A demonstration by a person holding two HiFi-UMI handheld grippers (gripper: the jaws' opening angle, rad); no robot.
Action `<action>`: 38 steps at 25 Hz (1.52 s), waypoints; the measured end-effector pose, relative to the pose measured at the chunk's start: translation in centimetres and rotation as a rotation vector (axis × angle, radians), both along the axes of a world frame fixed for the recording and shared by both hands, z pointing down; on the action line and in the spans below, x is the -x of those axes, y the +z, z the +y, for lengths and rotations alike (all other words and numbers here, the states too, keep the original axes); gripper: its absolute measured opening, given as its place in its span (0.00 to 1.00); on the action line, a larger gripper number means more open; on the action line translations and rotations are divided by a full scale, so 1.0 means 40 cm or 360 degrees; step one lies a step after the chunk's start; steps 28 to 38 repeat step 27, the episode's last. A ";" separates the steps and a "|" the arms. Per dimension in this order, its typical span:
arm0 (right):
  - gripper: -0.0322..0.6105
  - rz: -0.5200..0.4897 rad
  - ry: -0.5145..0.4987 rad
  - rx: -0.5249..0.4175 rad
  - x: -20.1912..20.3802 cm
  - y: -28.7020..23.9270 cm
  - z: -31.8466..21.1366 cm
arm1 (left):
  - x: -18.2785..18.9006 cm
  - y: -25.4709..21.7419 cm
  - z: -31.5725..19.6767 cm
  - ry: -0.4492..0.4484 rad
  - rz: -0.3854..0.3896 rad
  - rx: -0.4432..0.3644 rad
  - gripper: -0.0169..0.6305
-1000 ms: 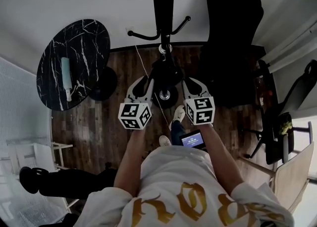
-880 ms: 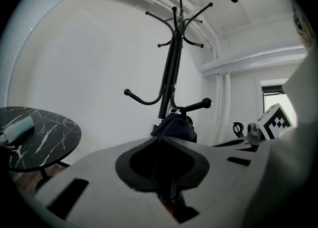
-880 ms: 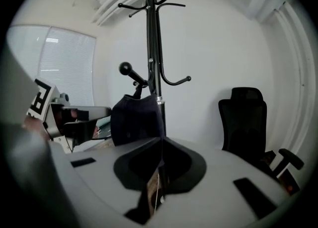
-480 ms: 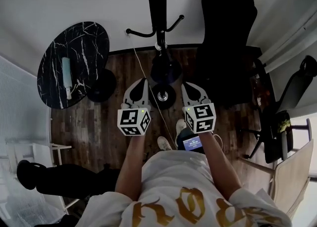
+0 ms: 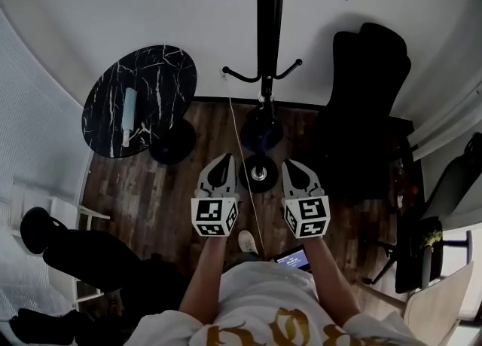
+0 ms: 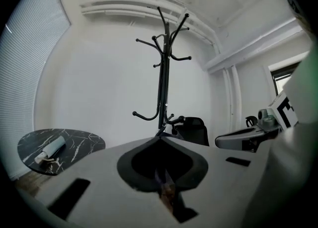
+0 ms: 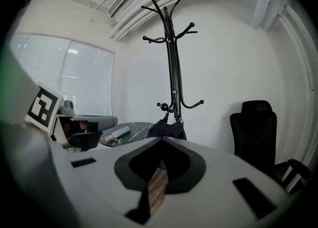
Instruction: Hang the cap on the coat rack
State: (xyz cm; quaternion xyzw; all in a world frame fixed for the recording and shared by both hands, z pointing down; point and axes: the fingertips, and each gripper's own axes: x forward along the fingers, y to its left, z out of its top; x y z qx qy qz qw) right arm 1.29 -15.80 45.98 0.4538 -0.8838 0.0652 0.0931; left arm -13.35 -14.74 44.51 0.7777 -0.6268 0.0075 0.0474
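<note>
A dark cap (image 5: 262, 127) hangs low on the black coat rack (image 5: 269, 28), just above the rack's round base (image 5: 258, 173). The right gripper view shows the cap (image 7: 166, 128) under a lower hook of the coat rack (image 7: 171, 63). My left gripper (image 5: 224, 159) and right gripper (image 5: 290, 163) sit side by side, short of the base, a little apart from the cap. Both are shut with nothing between their jaws. In the left gripper view the shut left gripper (image 6: 160, 140) points at the coat rack (image 6: 162, 73) and covers its foot.
A round black marble table (image 5: 162, 73) with a white tube (image 5: 129, 117) stands left of the rack. A black office chair (image 5: 365, 96) stands to its right. A thin white cable (image 5: 242, 148) runs down the floor. Dark legs (image 5: 83, 254) lie at the lower left.
Both grippers have drawn back from the rack toward the person, leaving the cap hanging there. The left jaws have closed. The head view now takes in the rack's upper hooks.
</note>
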 end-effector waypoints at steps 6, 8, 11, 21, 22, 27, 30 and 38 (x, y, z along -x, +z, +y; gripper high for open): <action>0.07 -0.0029 -0.0009 -0.0028 -0.086 -0.023 0.102 | -0.073 -0.036 0.111 -0.0005 0.0033 -0.0028 0.06; 0.07 -0.0048 0.0006 -0.0035 -0.112 -0.027 0.131 | -0.100 -0.041 0.148 0.0004 0.0013 -0.0034 0.06; 0.07 -0.0059 0.0003 -0.0047 -0.133 -0.028 0.170 | -0.123 -0.040 0.194 0.0005 -0.0007 -0.0039 0.06; 0.07 -0.0065 -0.0026 -0.0060 -0.152 -0.044 0.224 | -0.140 -0.060 0.249 -0.0004 0.0046 -0.0056 0.06; 0.07 -0.0066 -0.0027 -0.0058 -0.153 -0.043 0.226 | -0.142 -0.059 0.251 -0.0001 0.0048 -0.0054 0.06; 0.07 -0.0069 -0.0028 -0.0047 -0.155 -0.035 0.223 | -0.146 -0.049 0.253 0.0009 0.0055 -0.0042 0.06; 0.07 -0.0069 -0.0028 -0.0047 -0.155 -0.035 0.223 | -0.146 -0.049 0.253 0.0009 0.0055 -0.0042 0.06; 0.07 -0.0069 -0.0028 -0.0047 -0.155 -0.035 0.223 | -0.146 -0.049 0.253 0.0009 0.0055 -0.0042 0.06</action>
